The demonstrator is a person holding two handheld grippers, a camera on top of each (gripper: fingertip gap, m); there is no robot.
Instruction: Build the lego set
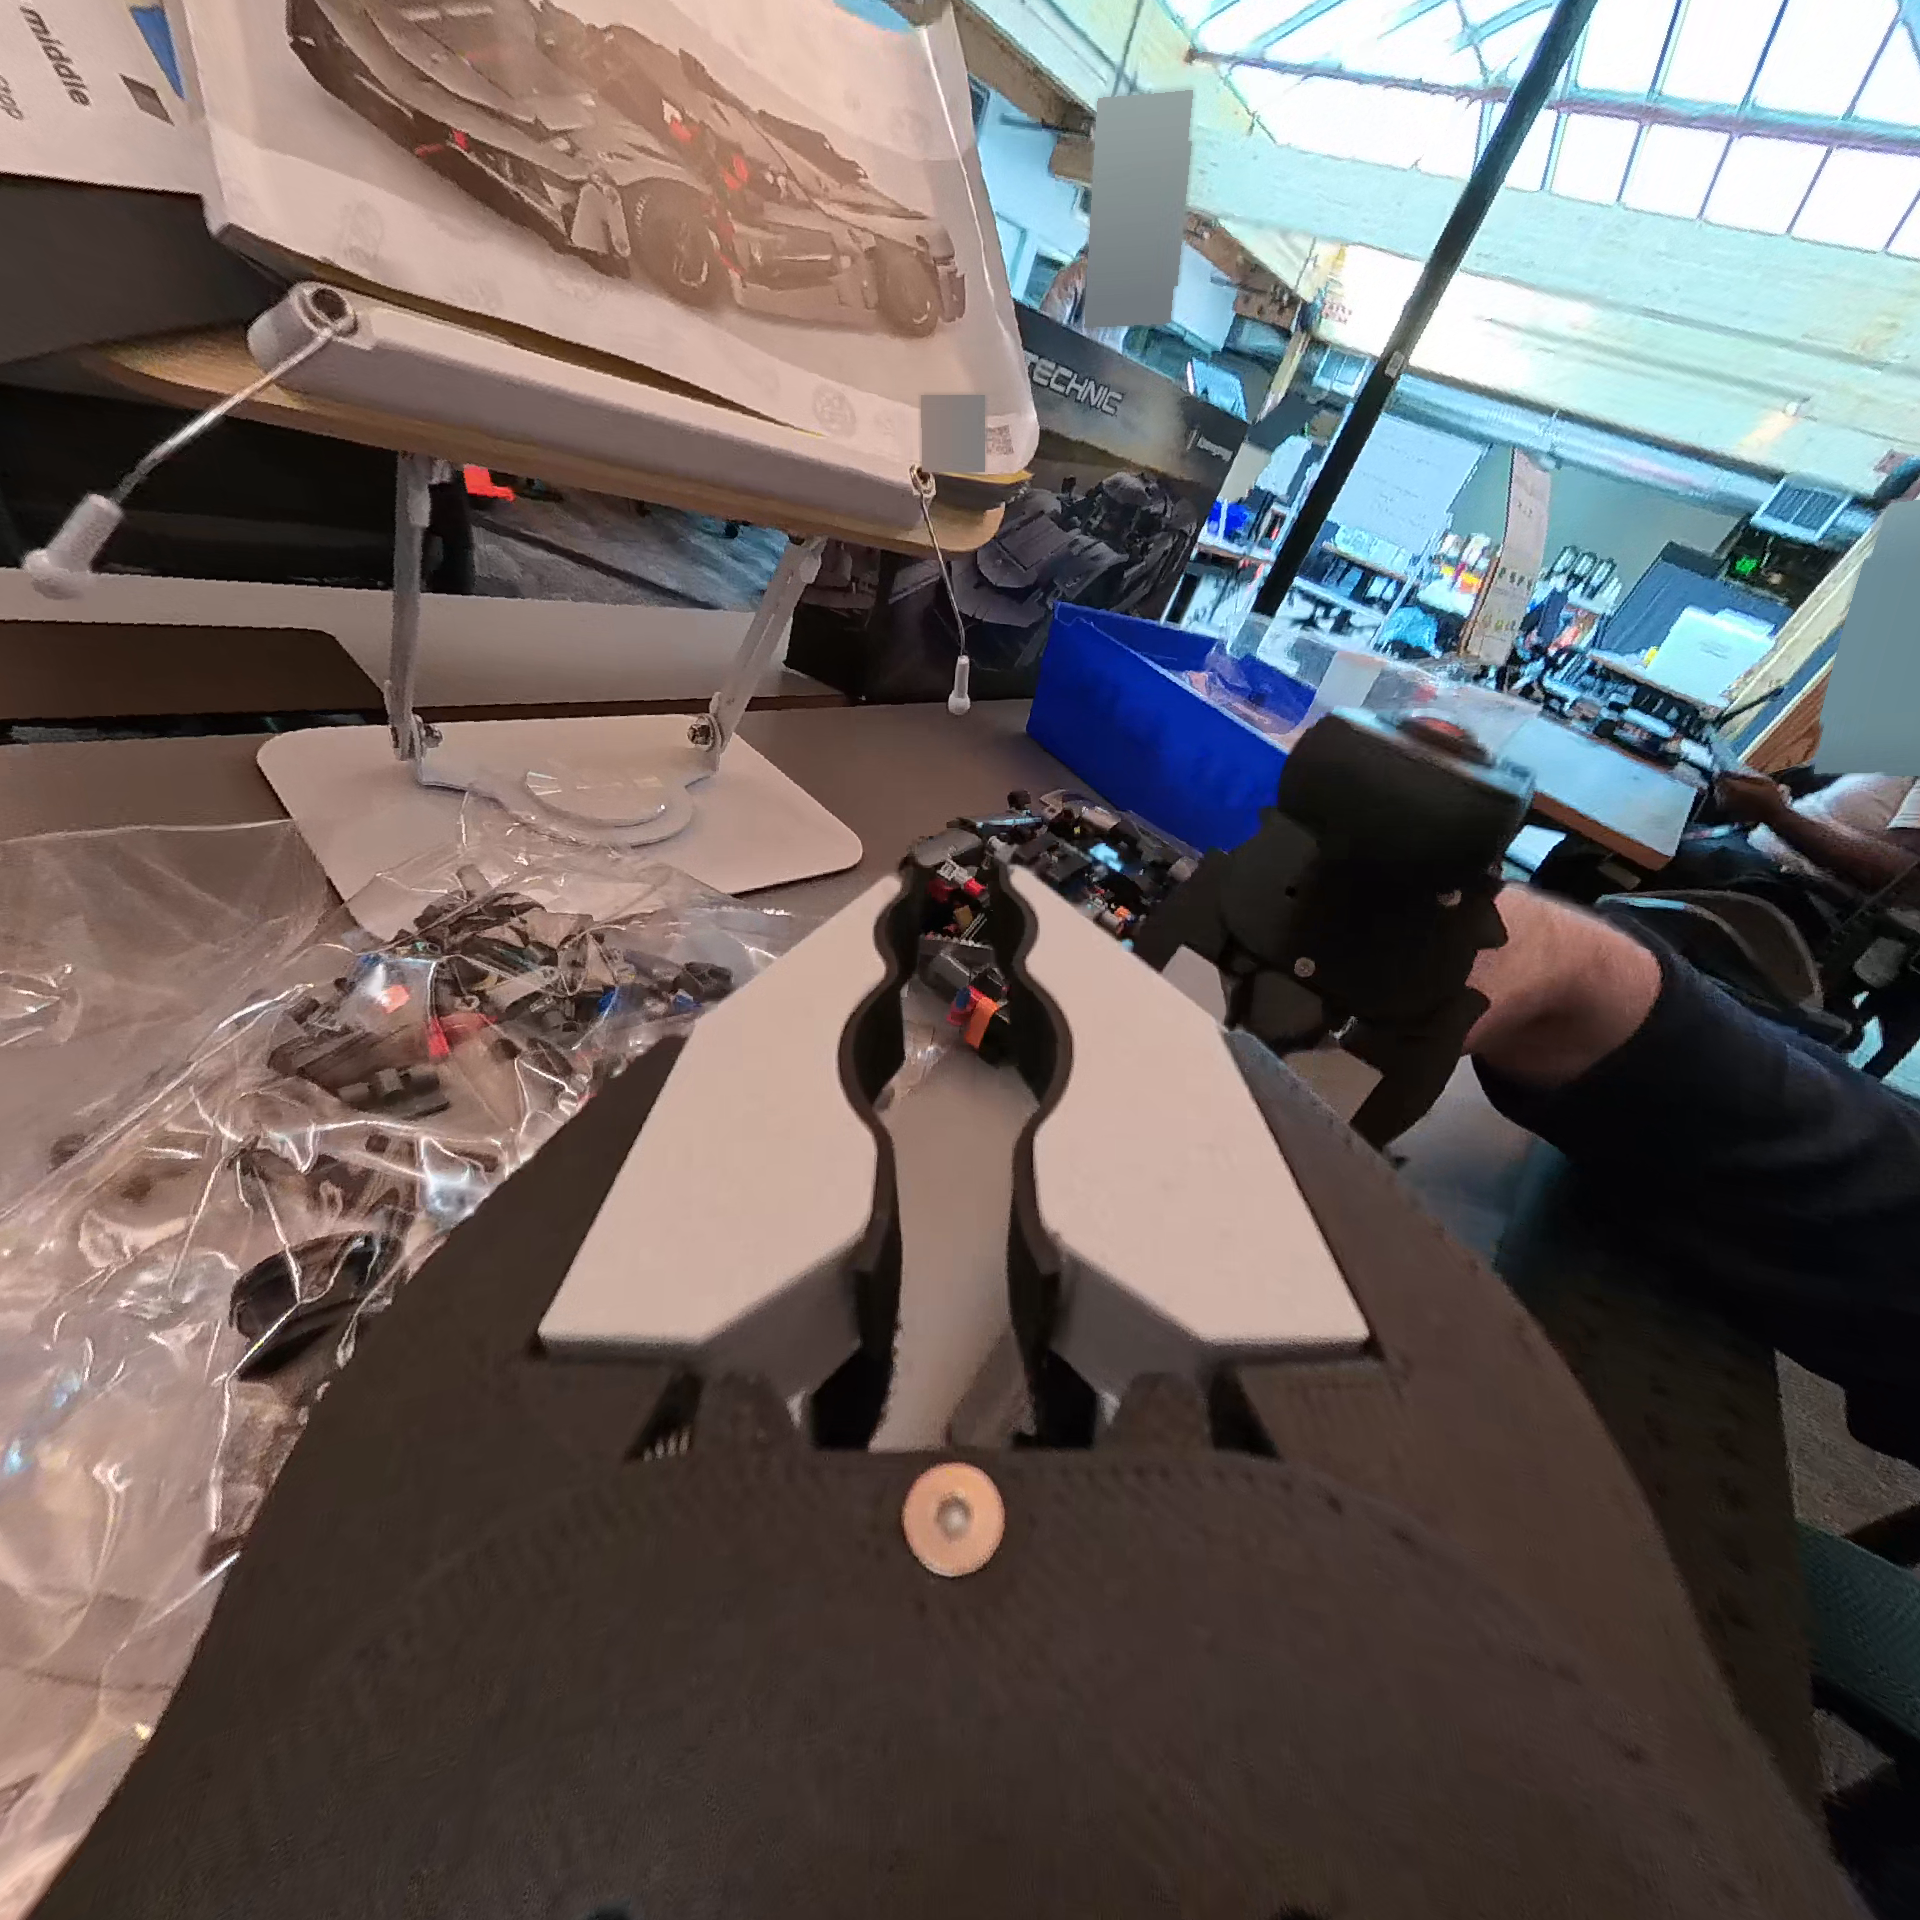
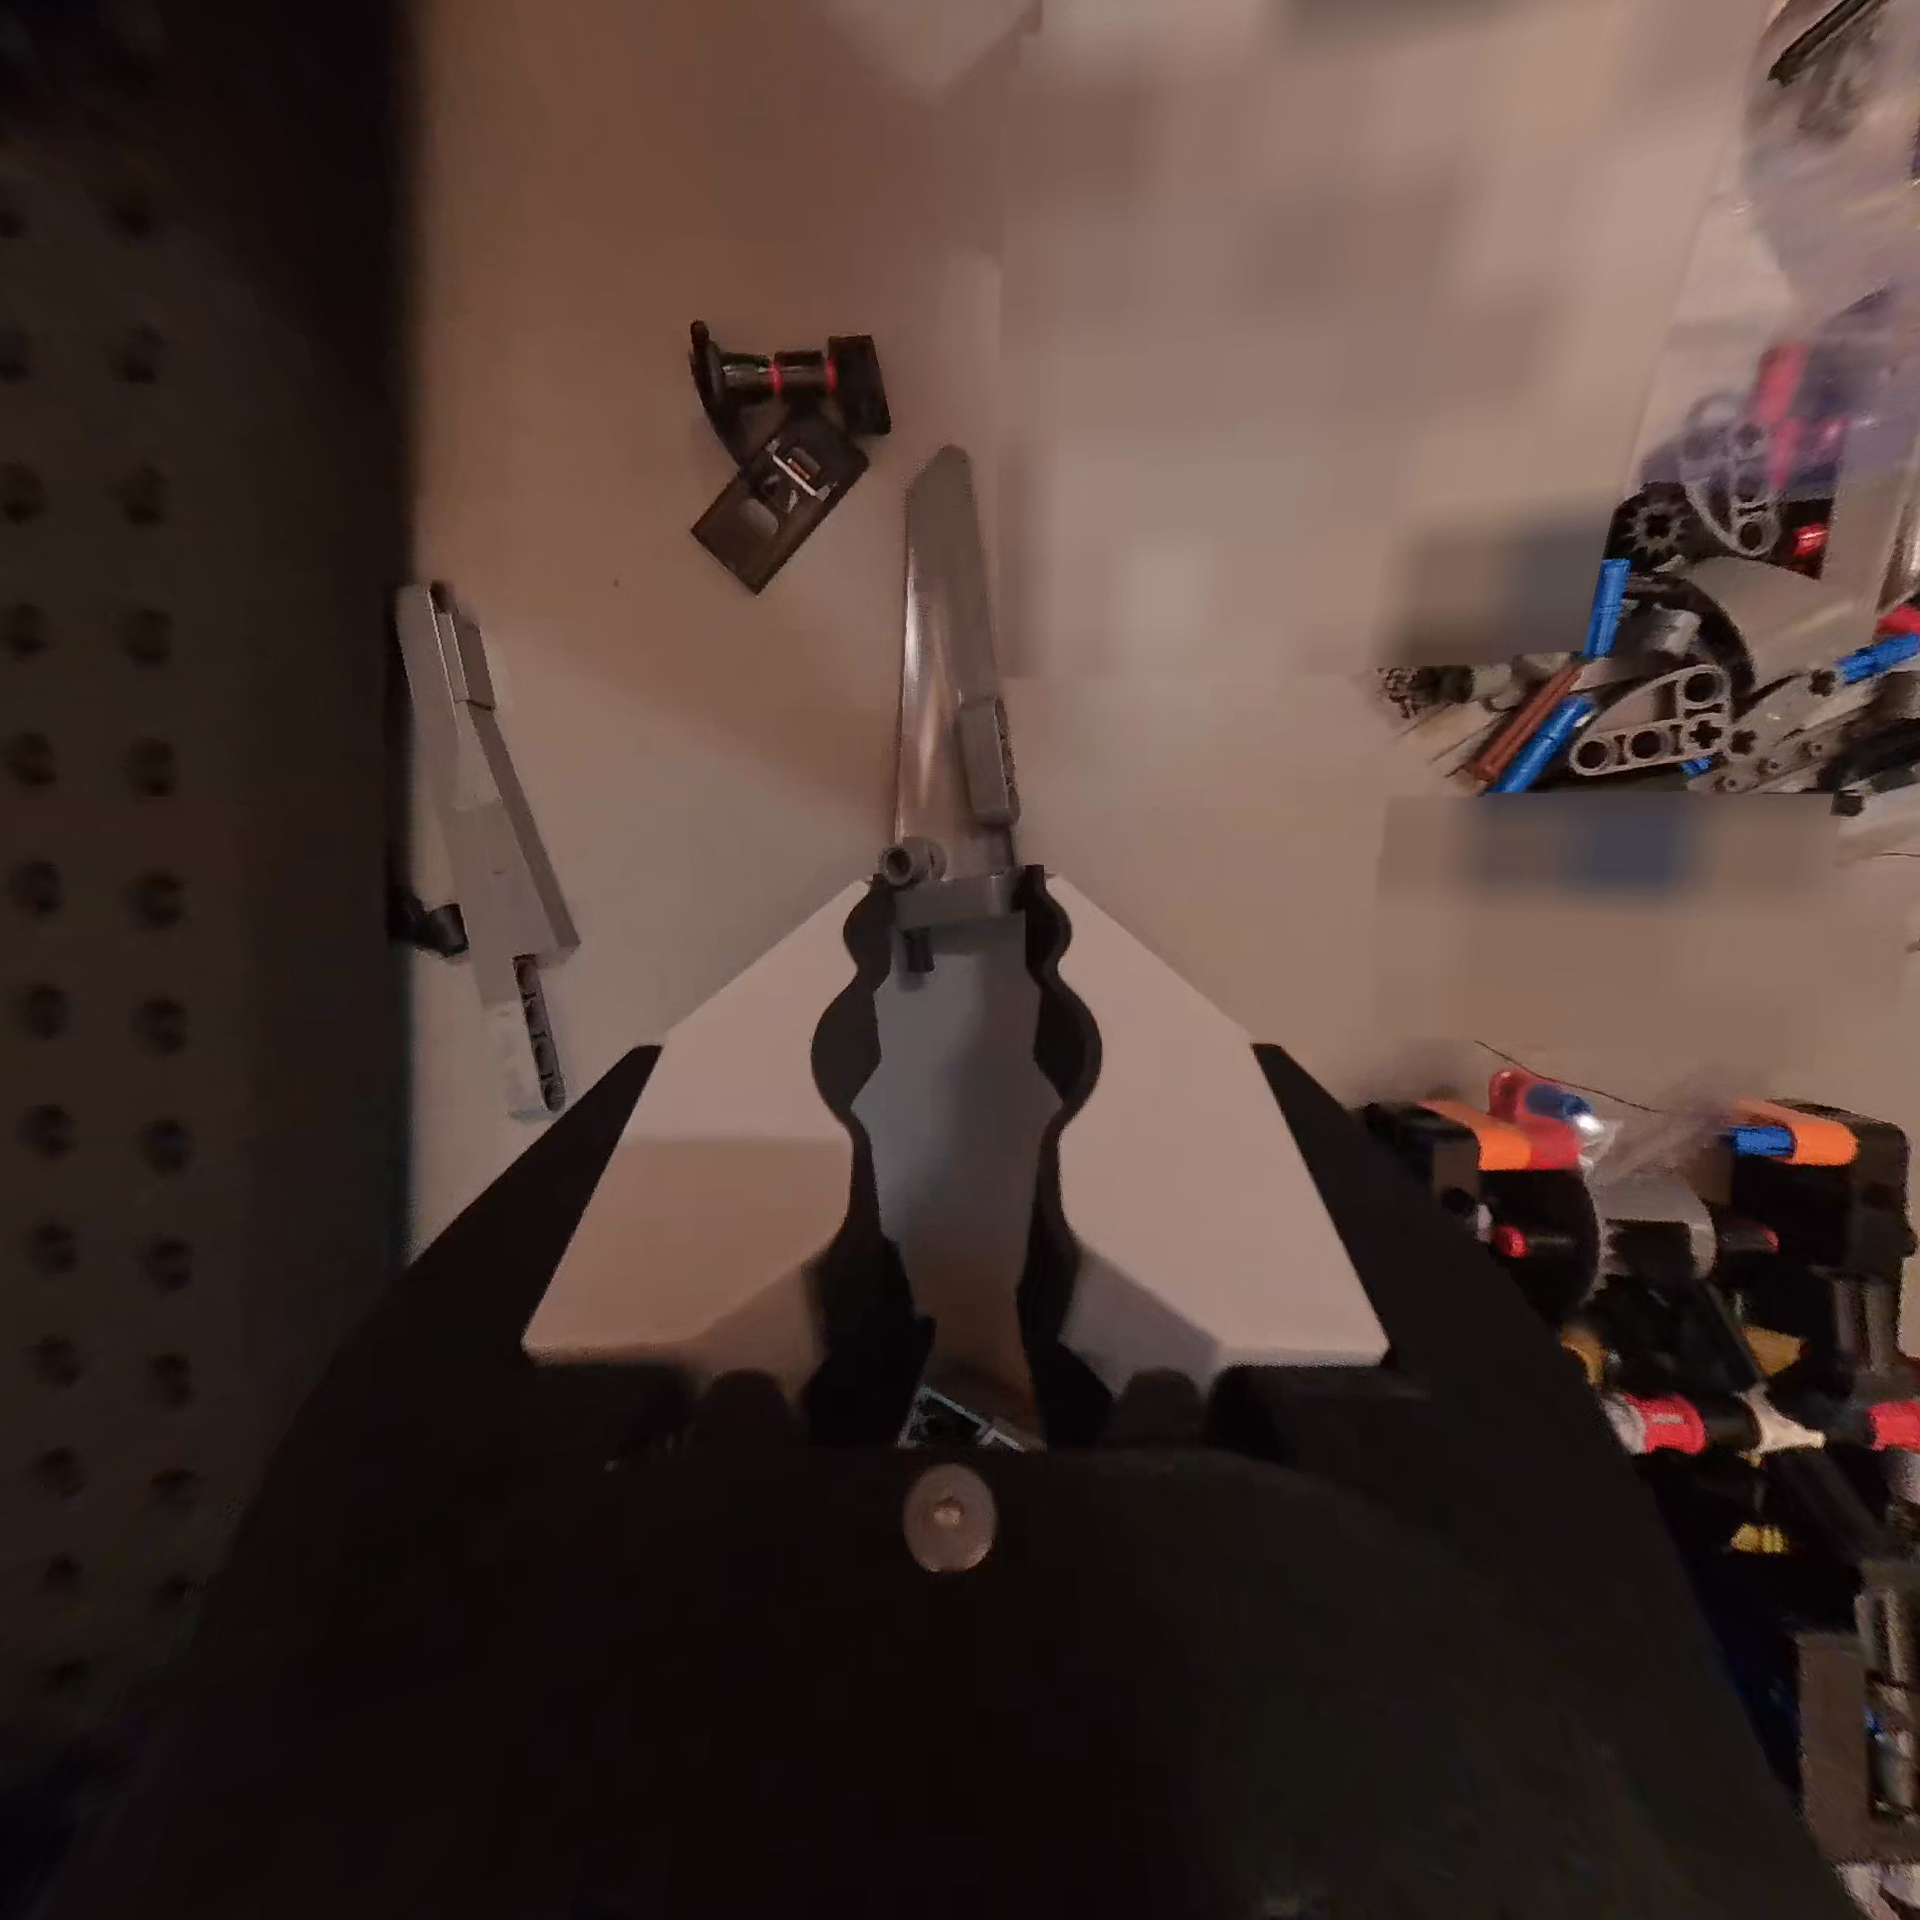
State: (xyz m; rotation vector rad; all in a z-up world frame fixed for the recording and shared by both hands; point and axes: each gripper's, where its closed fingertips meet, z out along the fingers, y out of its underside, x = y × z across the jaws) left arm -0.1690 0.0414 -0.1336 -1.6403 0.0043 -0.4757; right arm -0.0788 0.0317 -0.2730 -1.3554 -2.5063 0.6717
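Note:
My right gripper (image 2: 951,899) is shut on the dark grey connector at the base of a long grey pointed Lego panel (image 2: 940,644), which points away over the table. A similar grey panel assembly (image 2: 488,831) lies to its left, and a small black and red assembly (image 2: 790,436) lies farther off. My left gripper (image 1: 951,883) is open and empty above the table. Beyond its tips stands the partly built dark model (image 1: 1049,852). The right gripper (image 1: 1351,904) also shows in the left wrist view, held by a hand in a dark sleeve and pointing down.
An instruction booklet (image 1: 623,208) rests on a white stand (image 1: 582,810) at the back left. Clear bags of parts (image 1: 343,1049) lie on the left. A blue bin (image 1: 1143,717) stands behind the model. Loose parts (image 2: 1662,707) and the model (image 2: 1714,1247) are to the right. Across from one pair of fingers to the other is roughly 15 cm.

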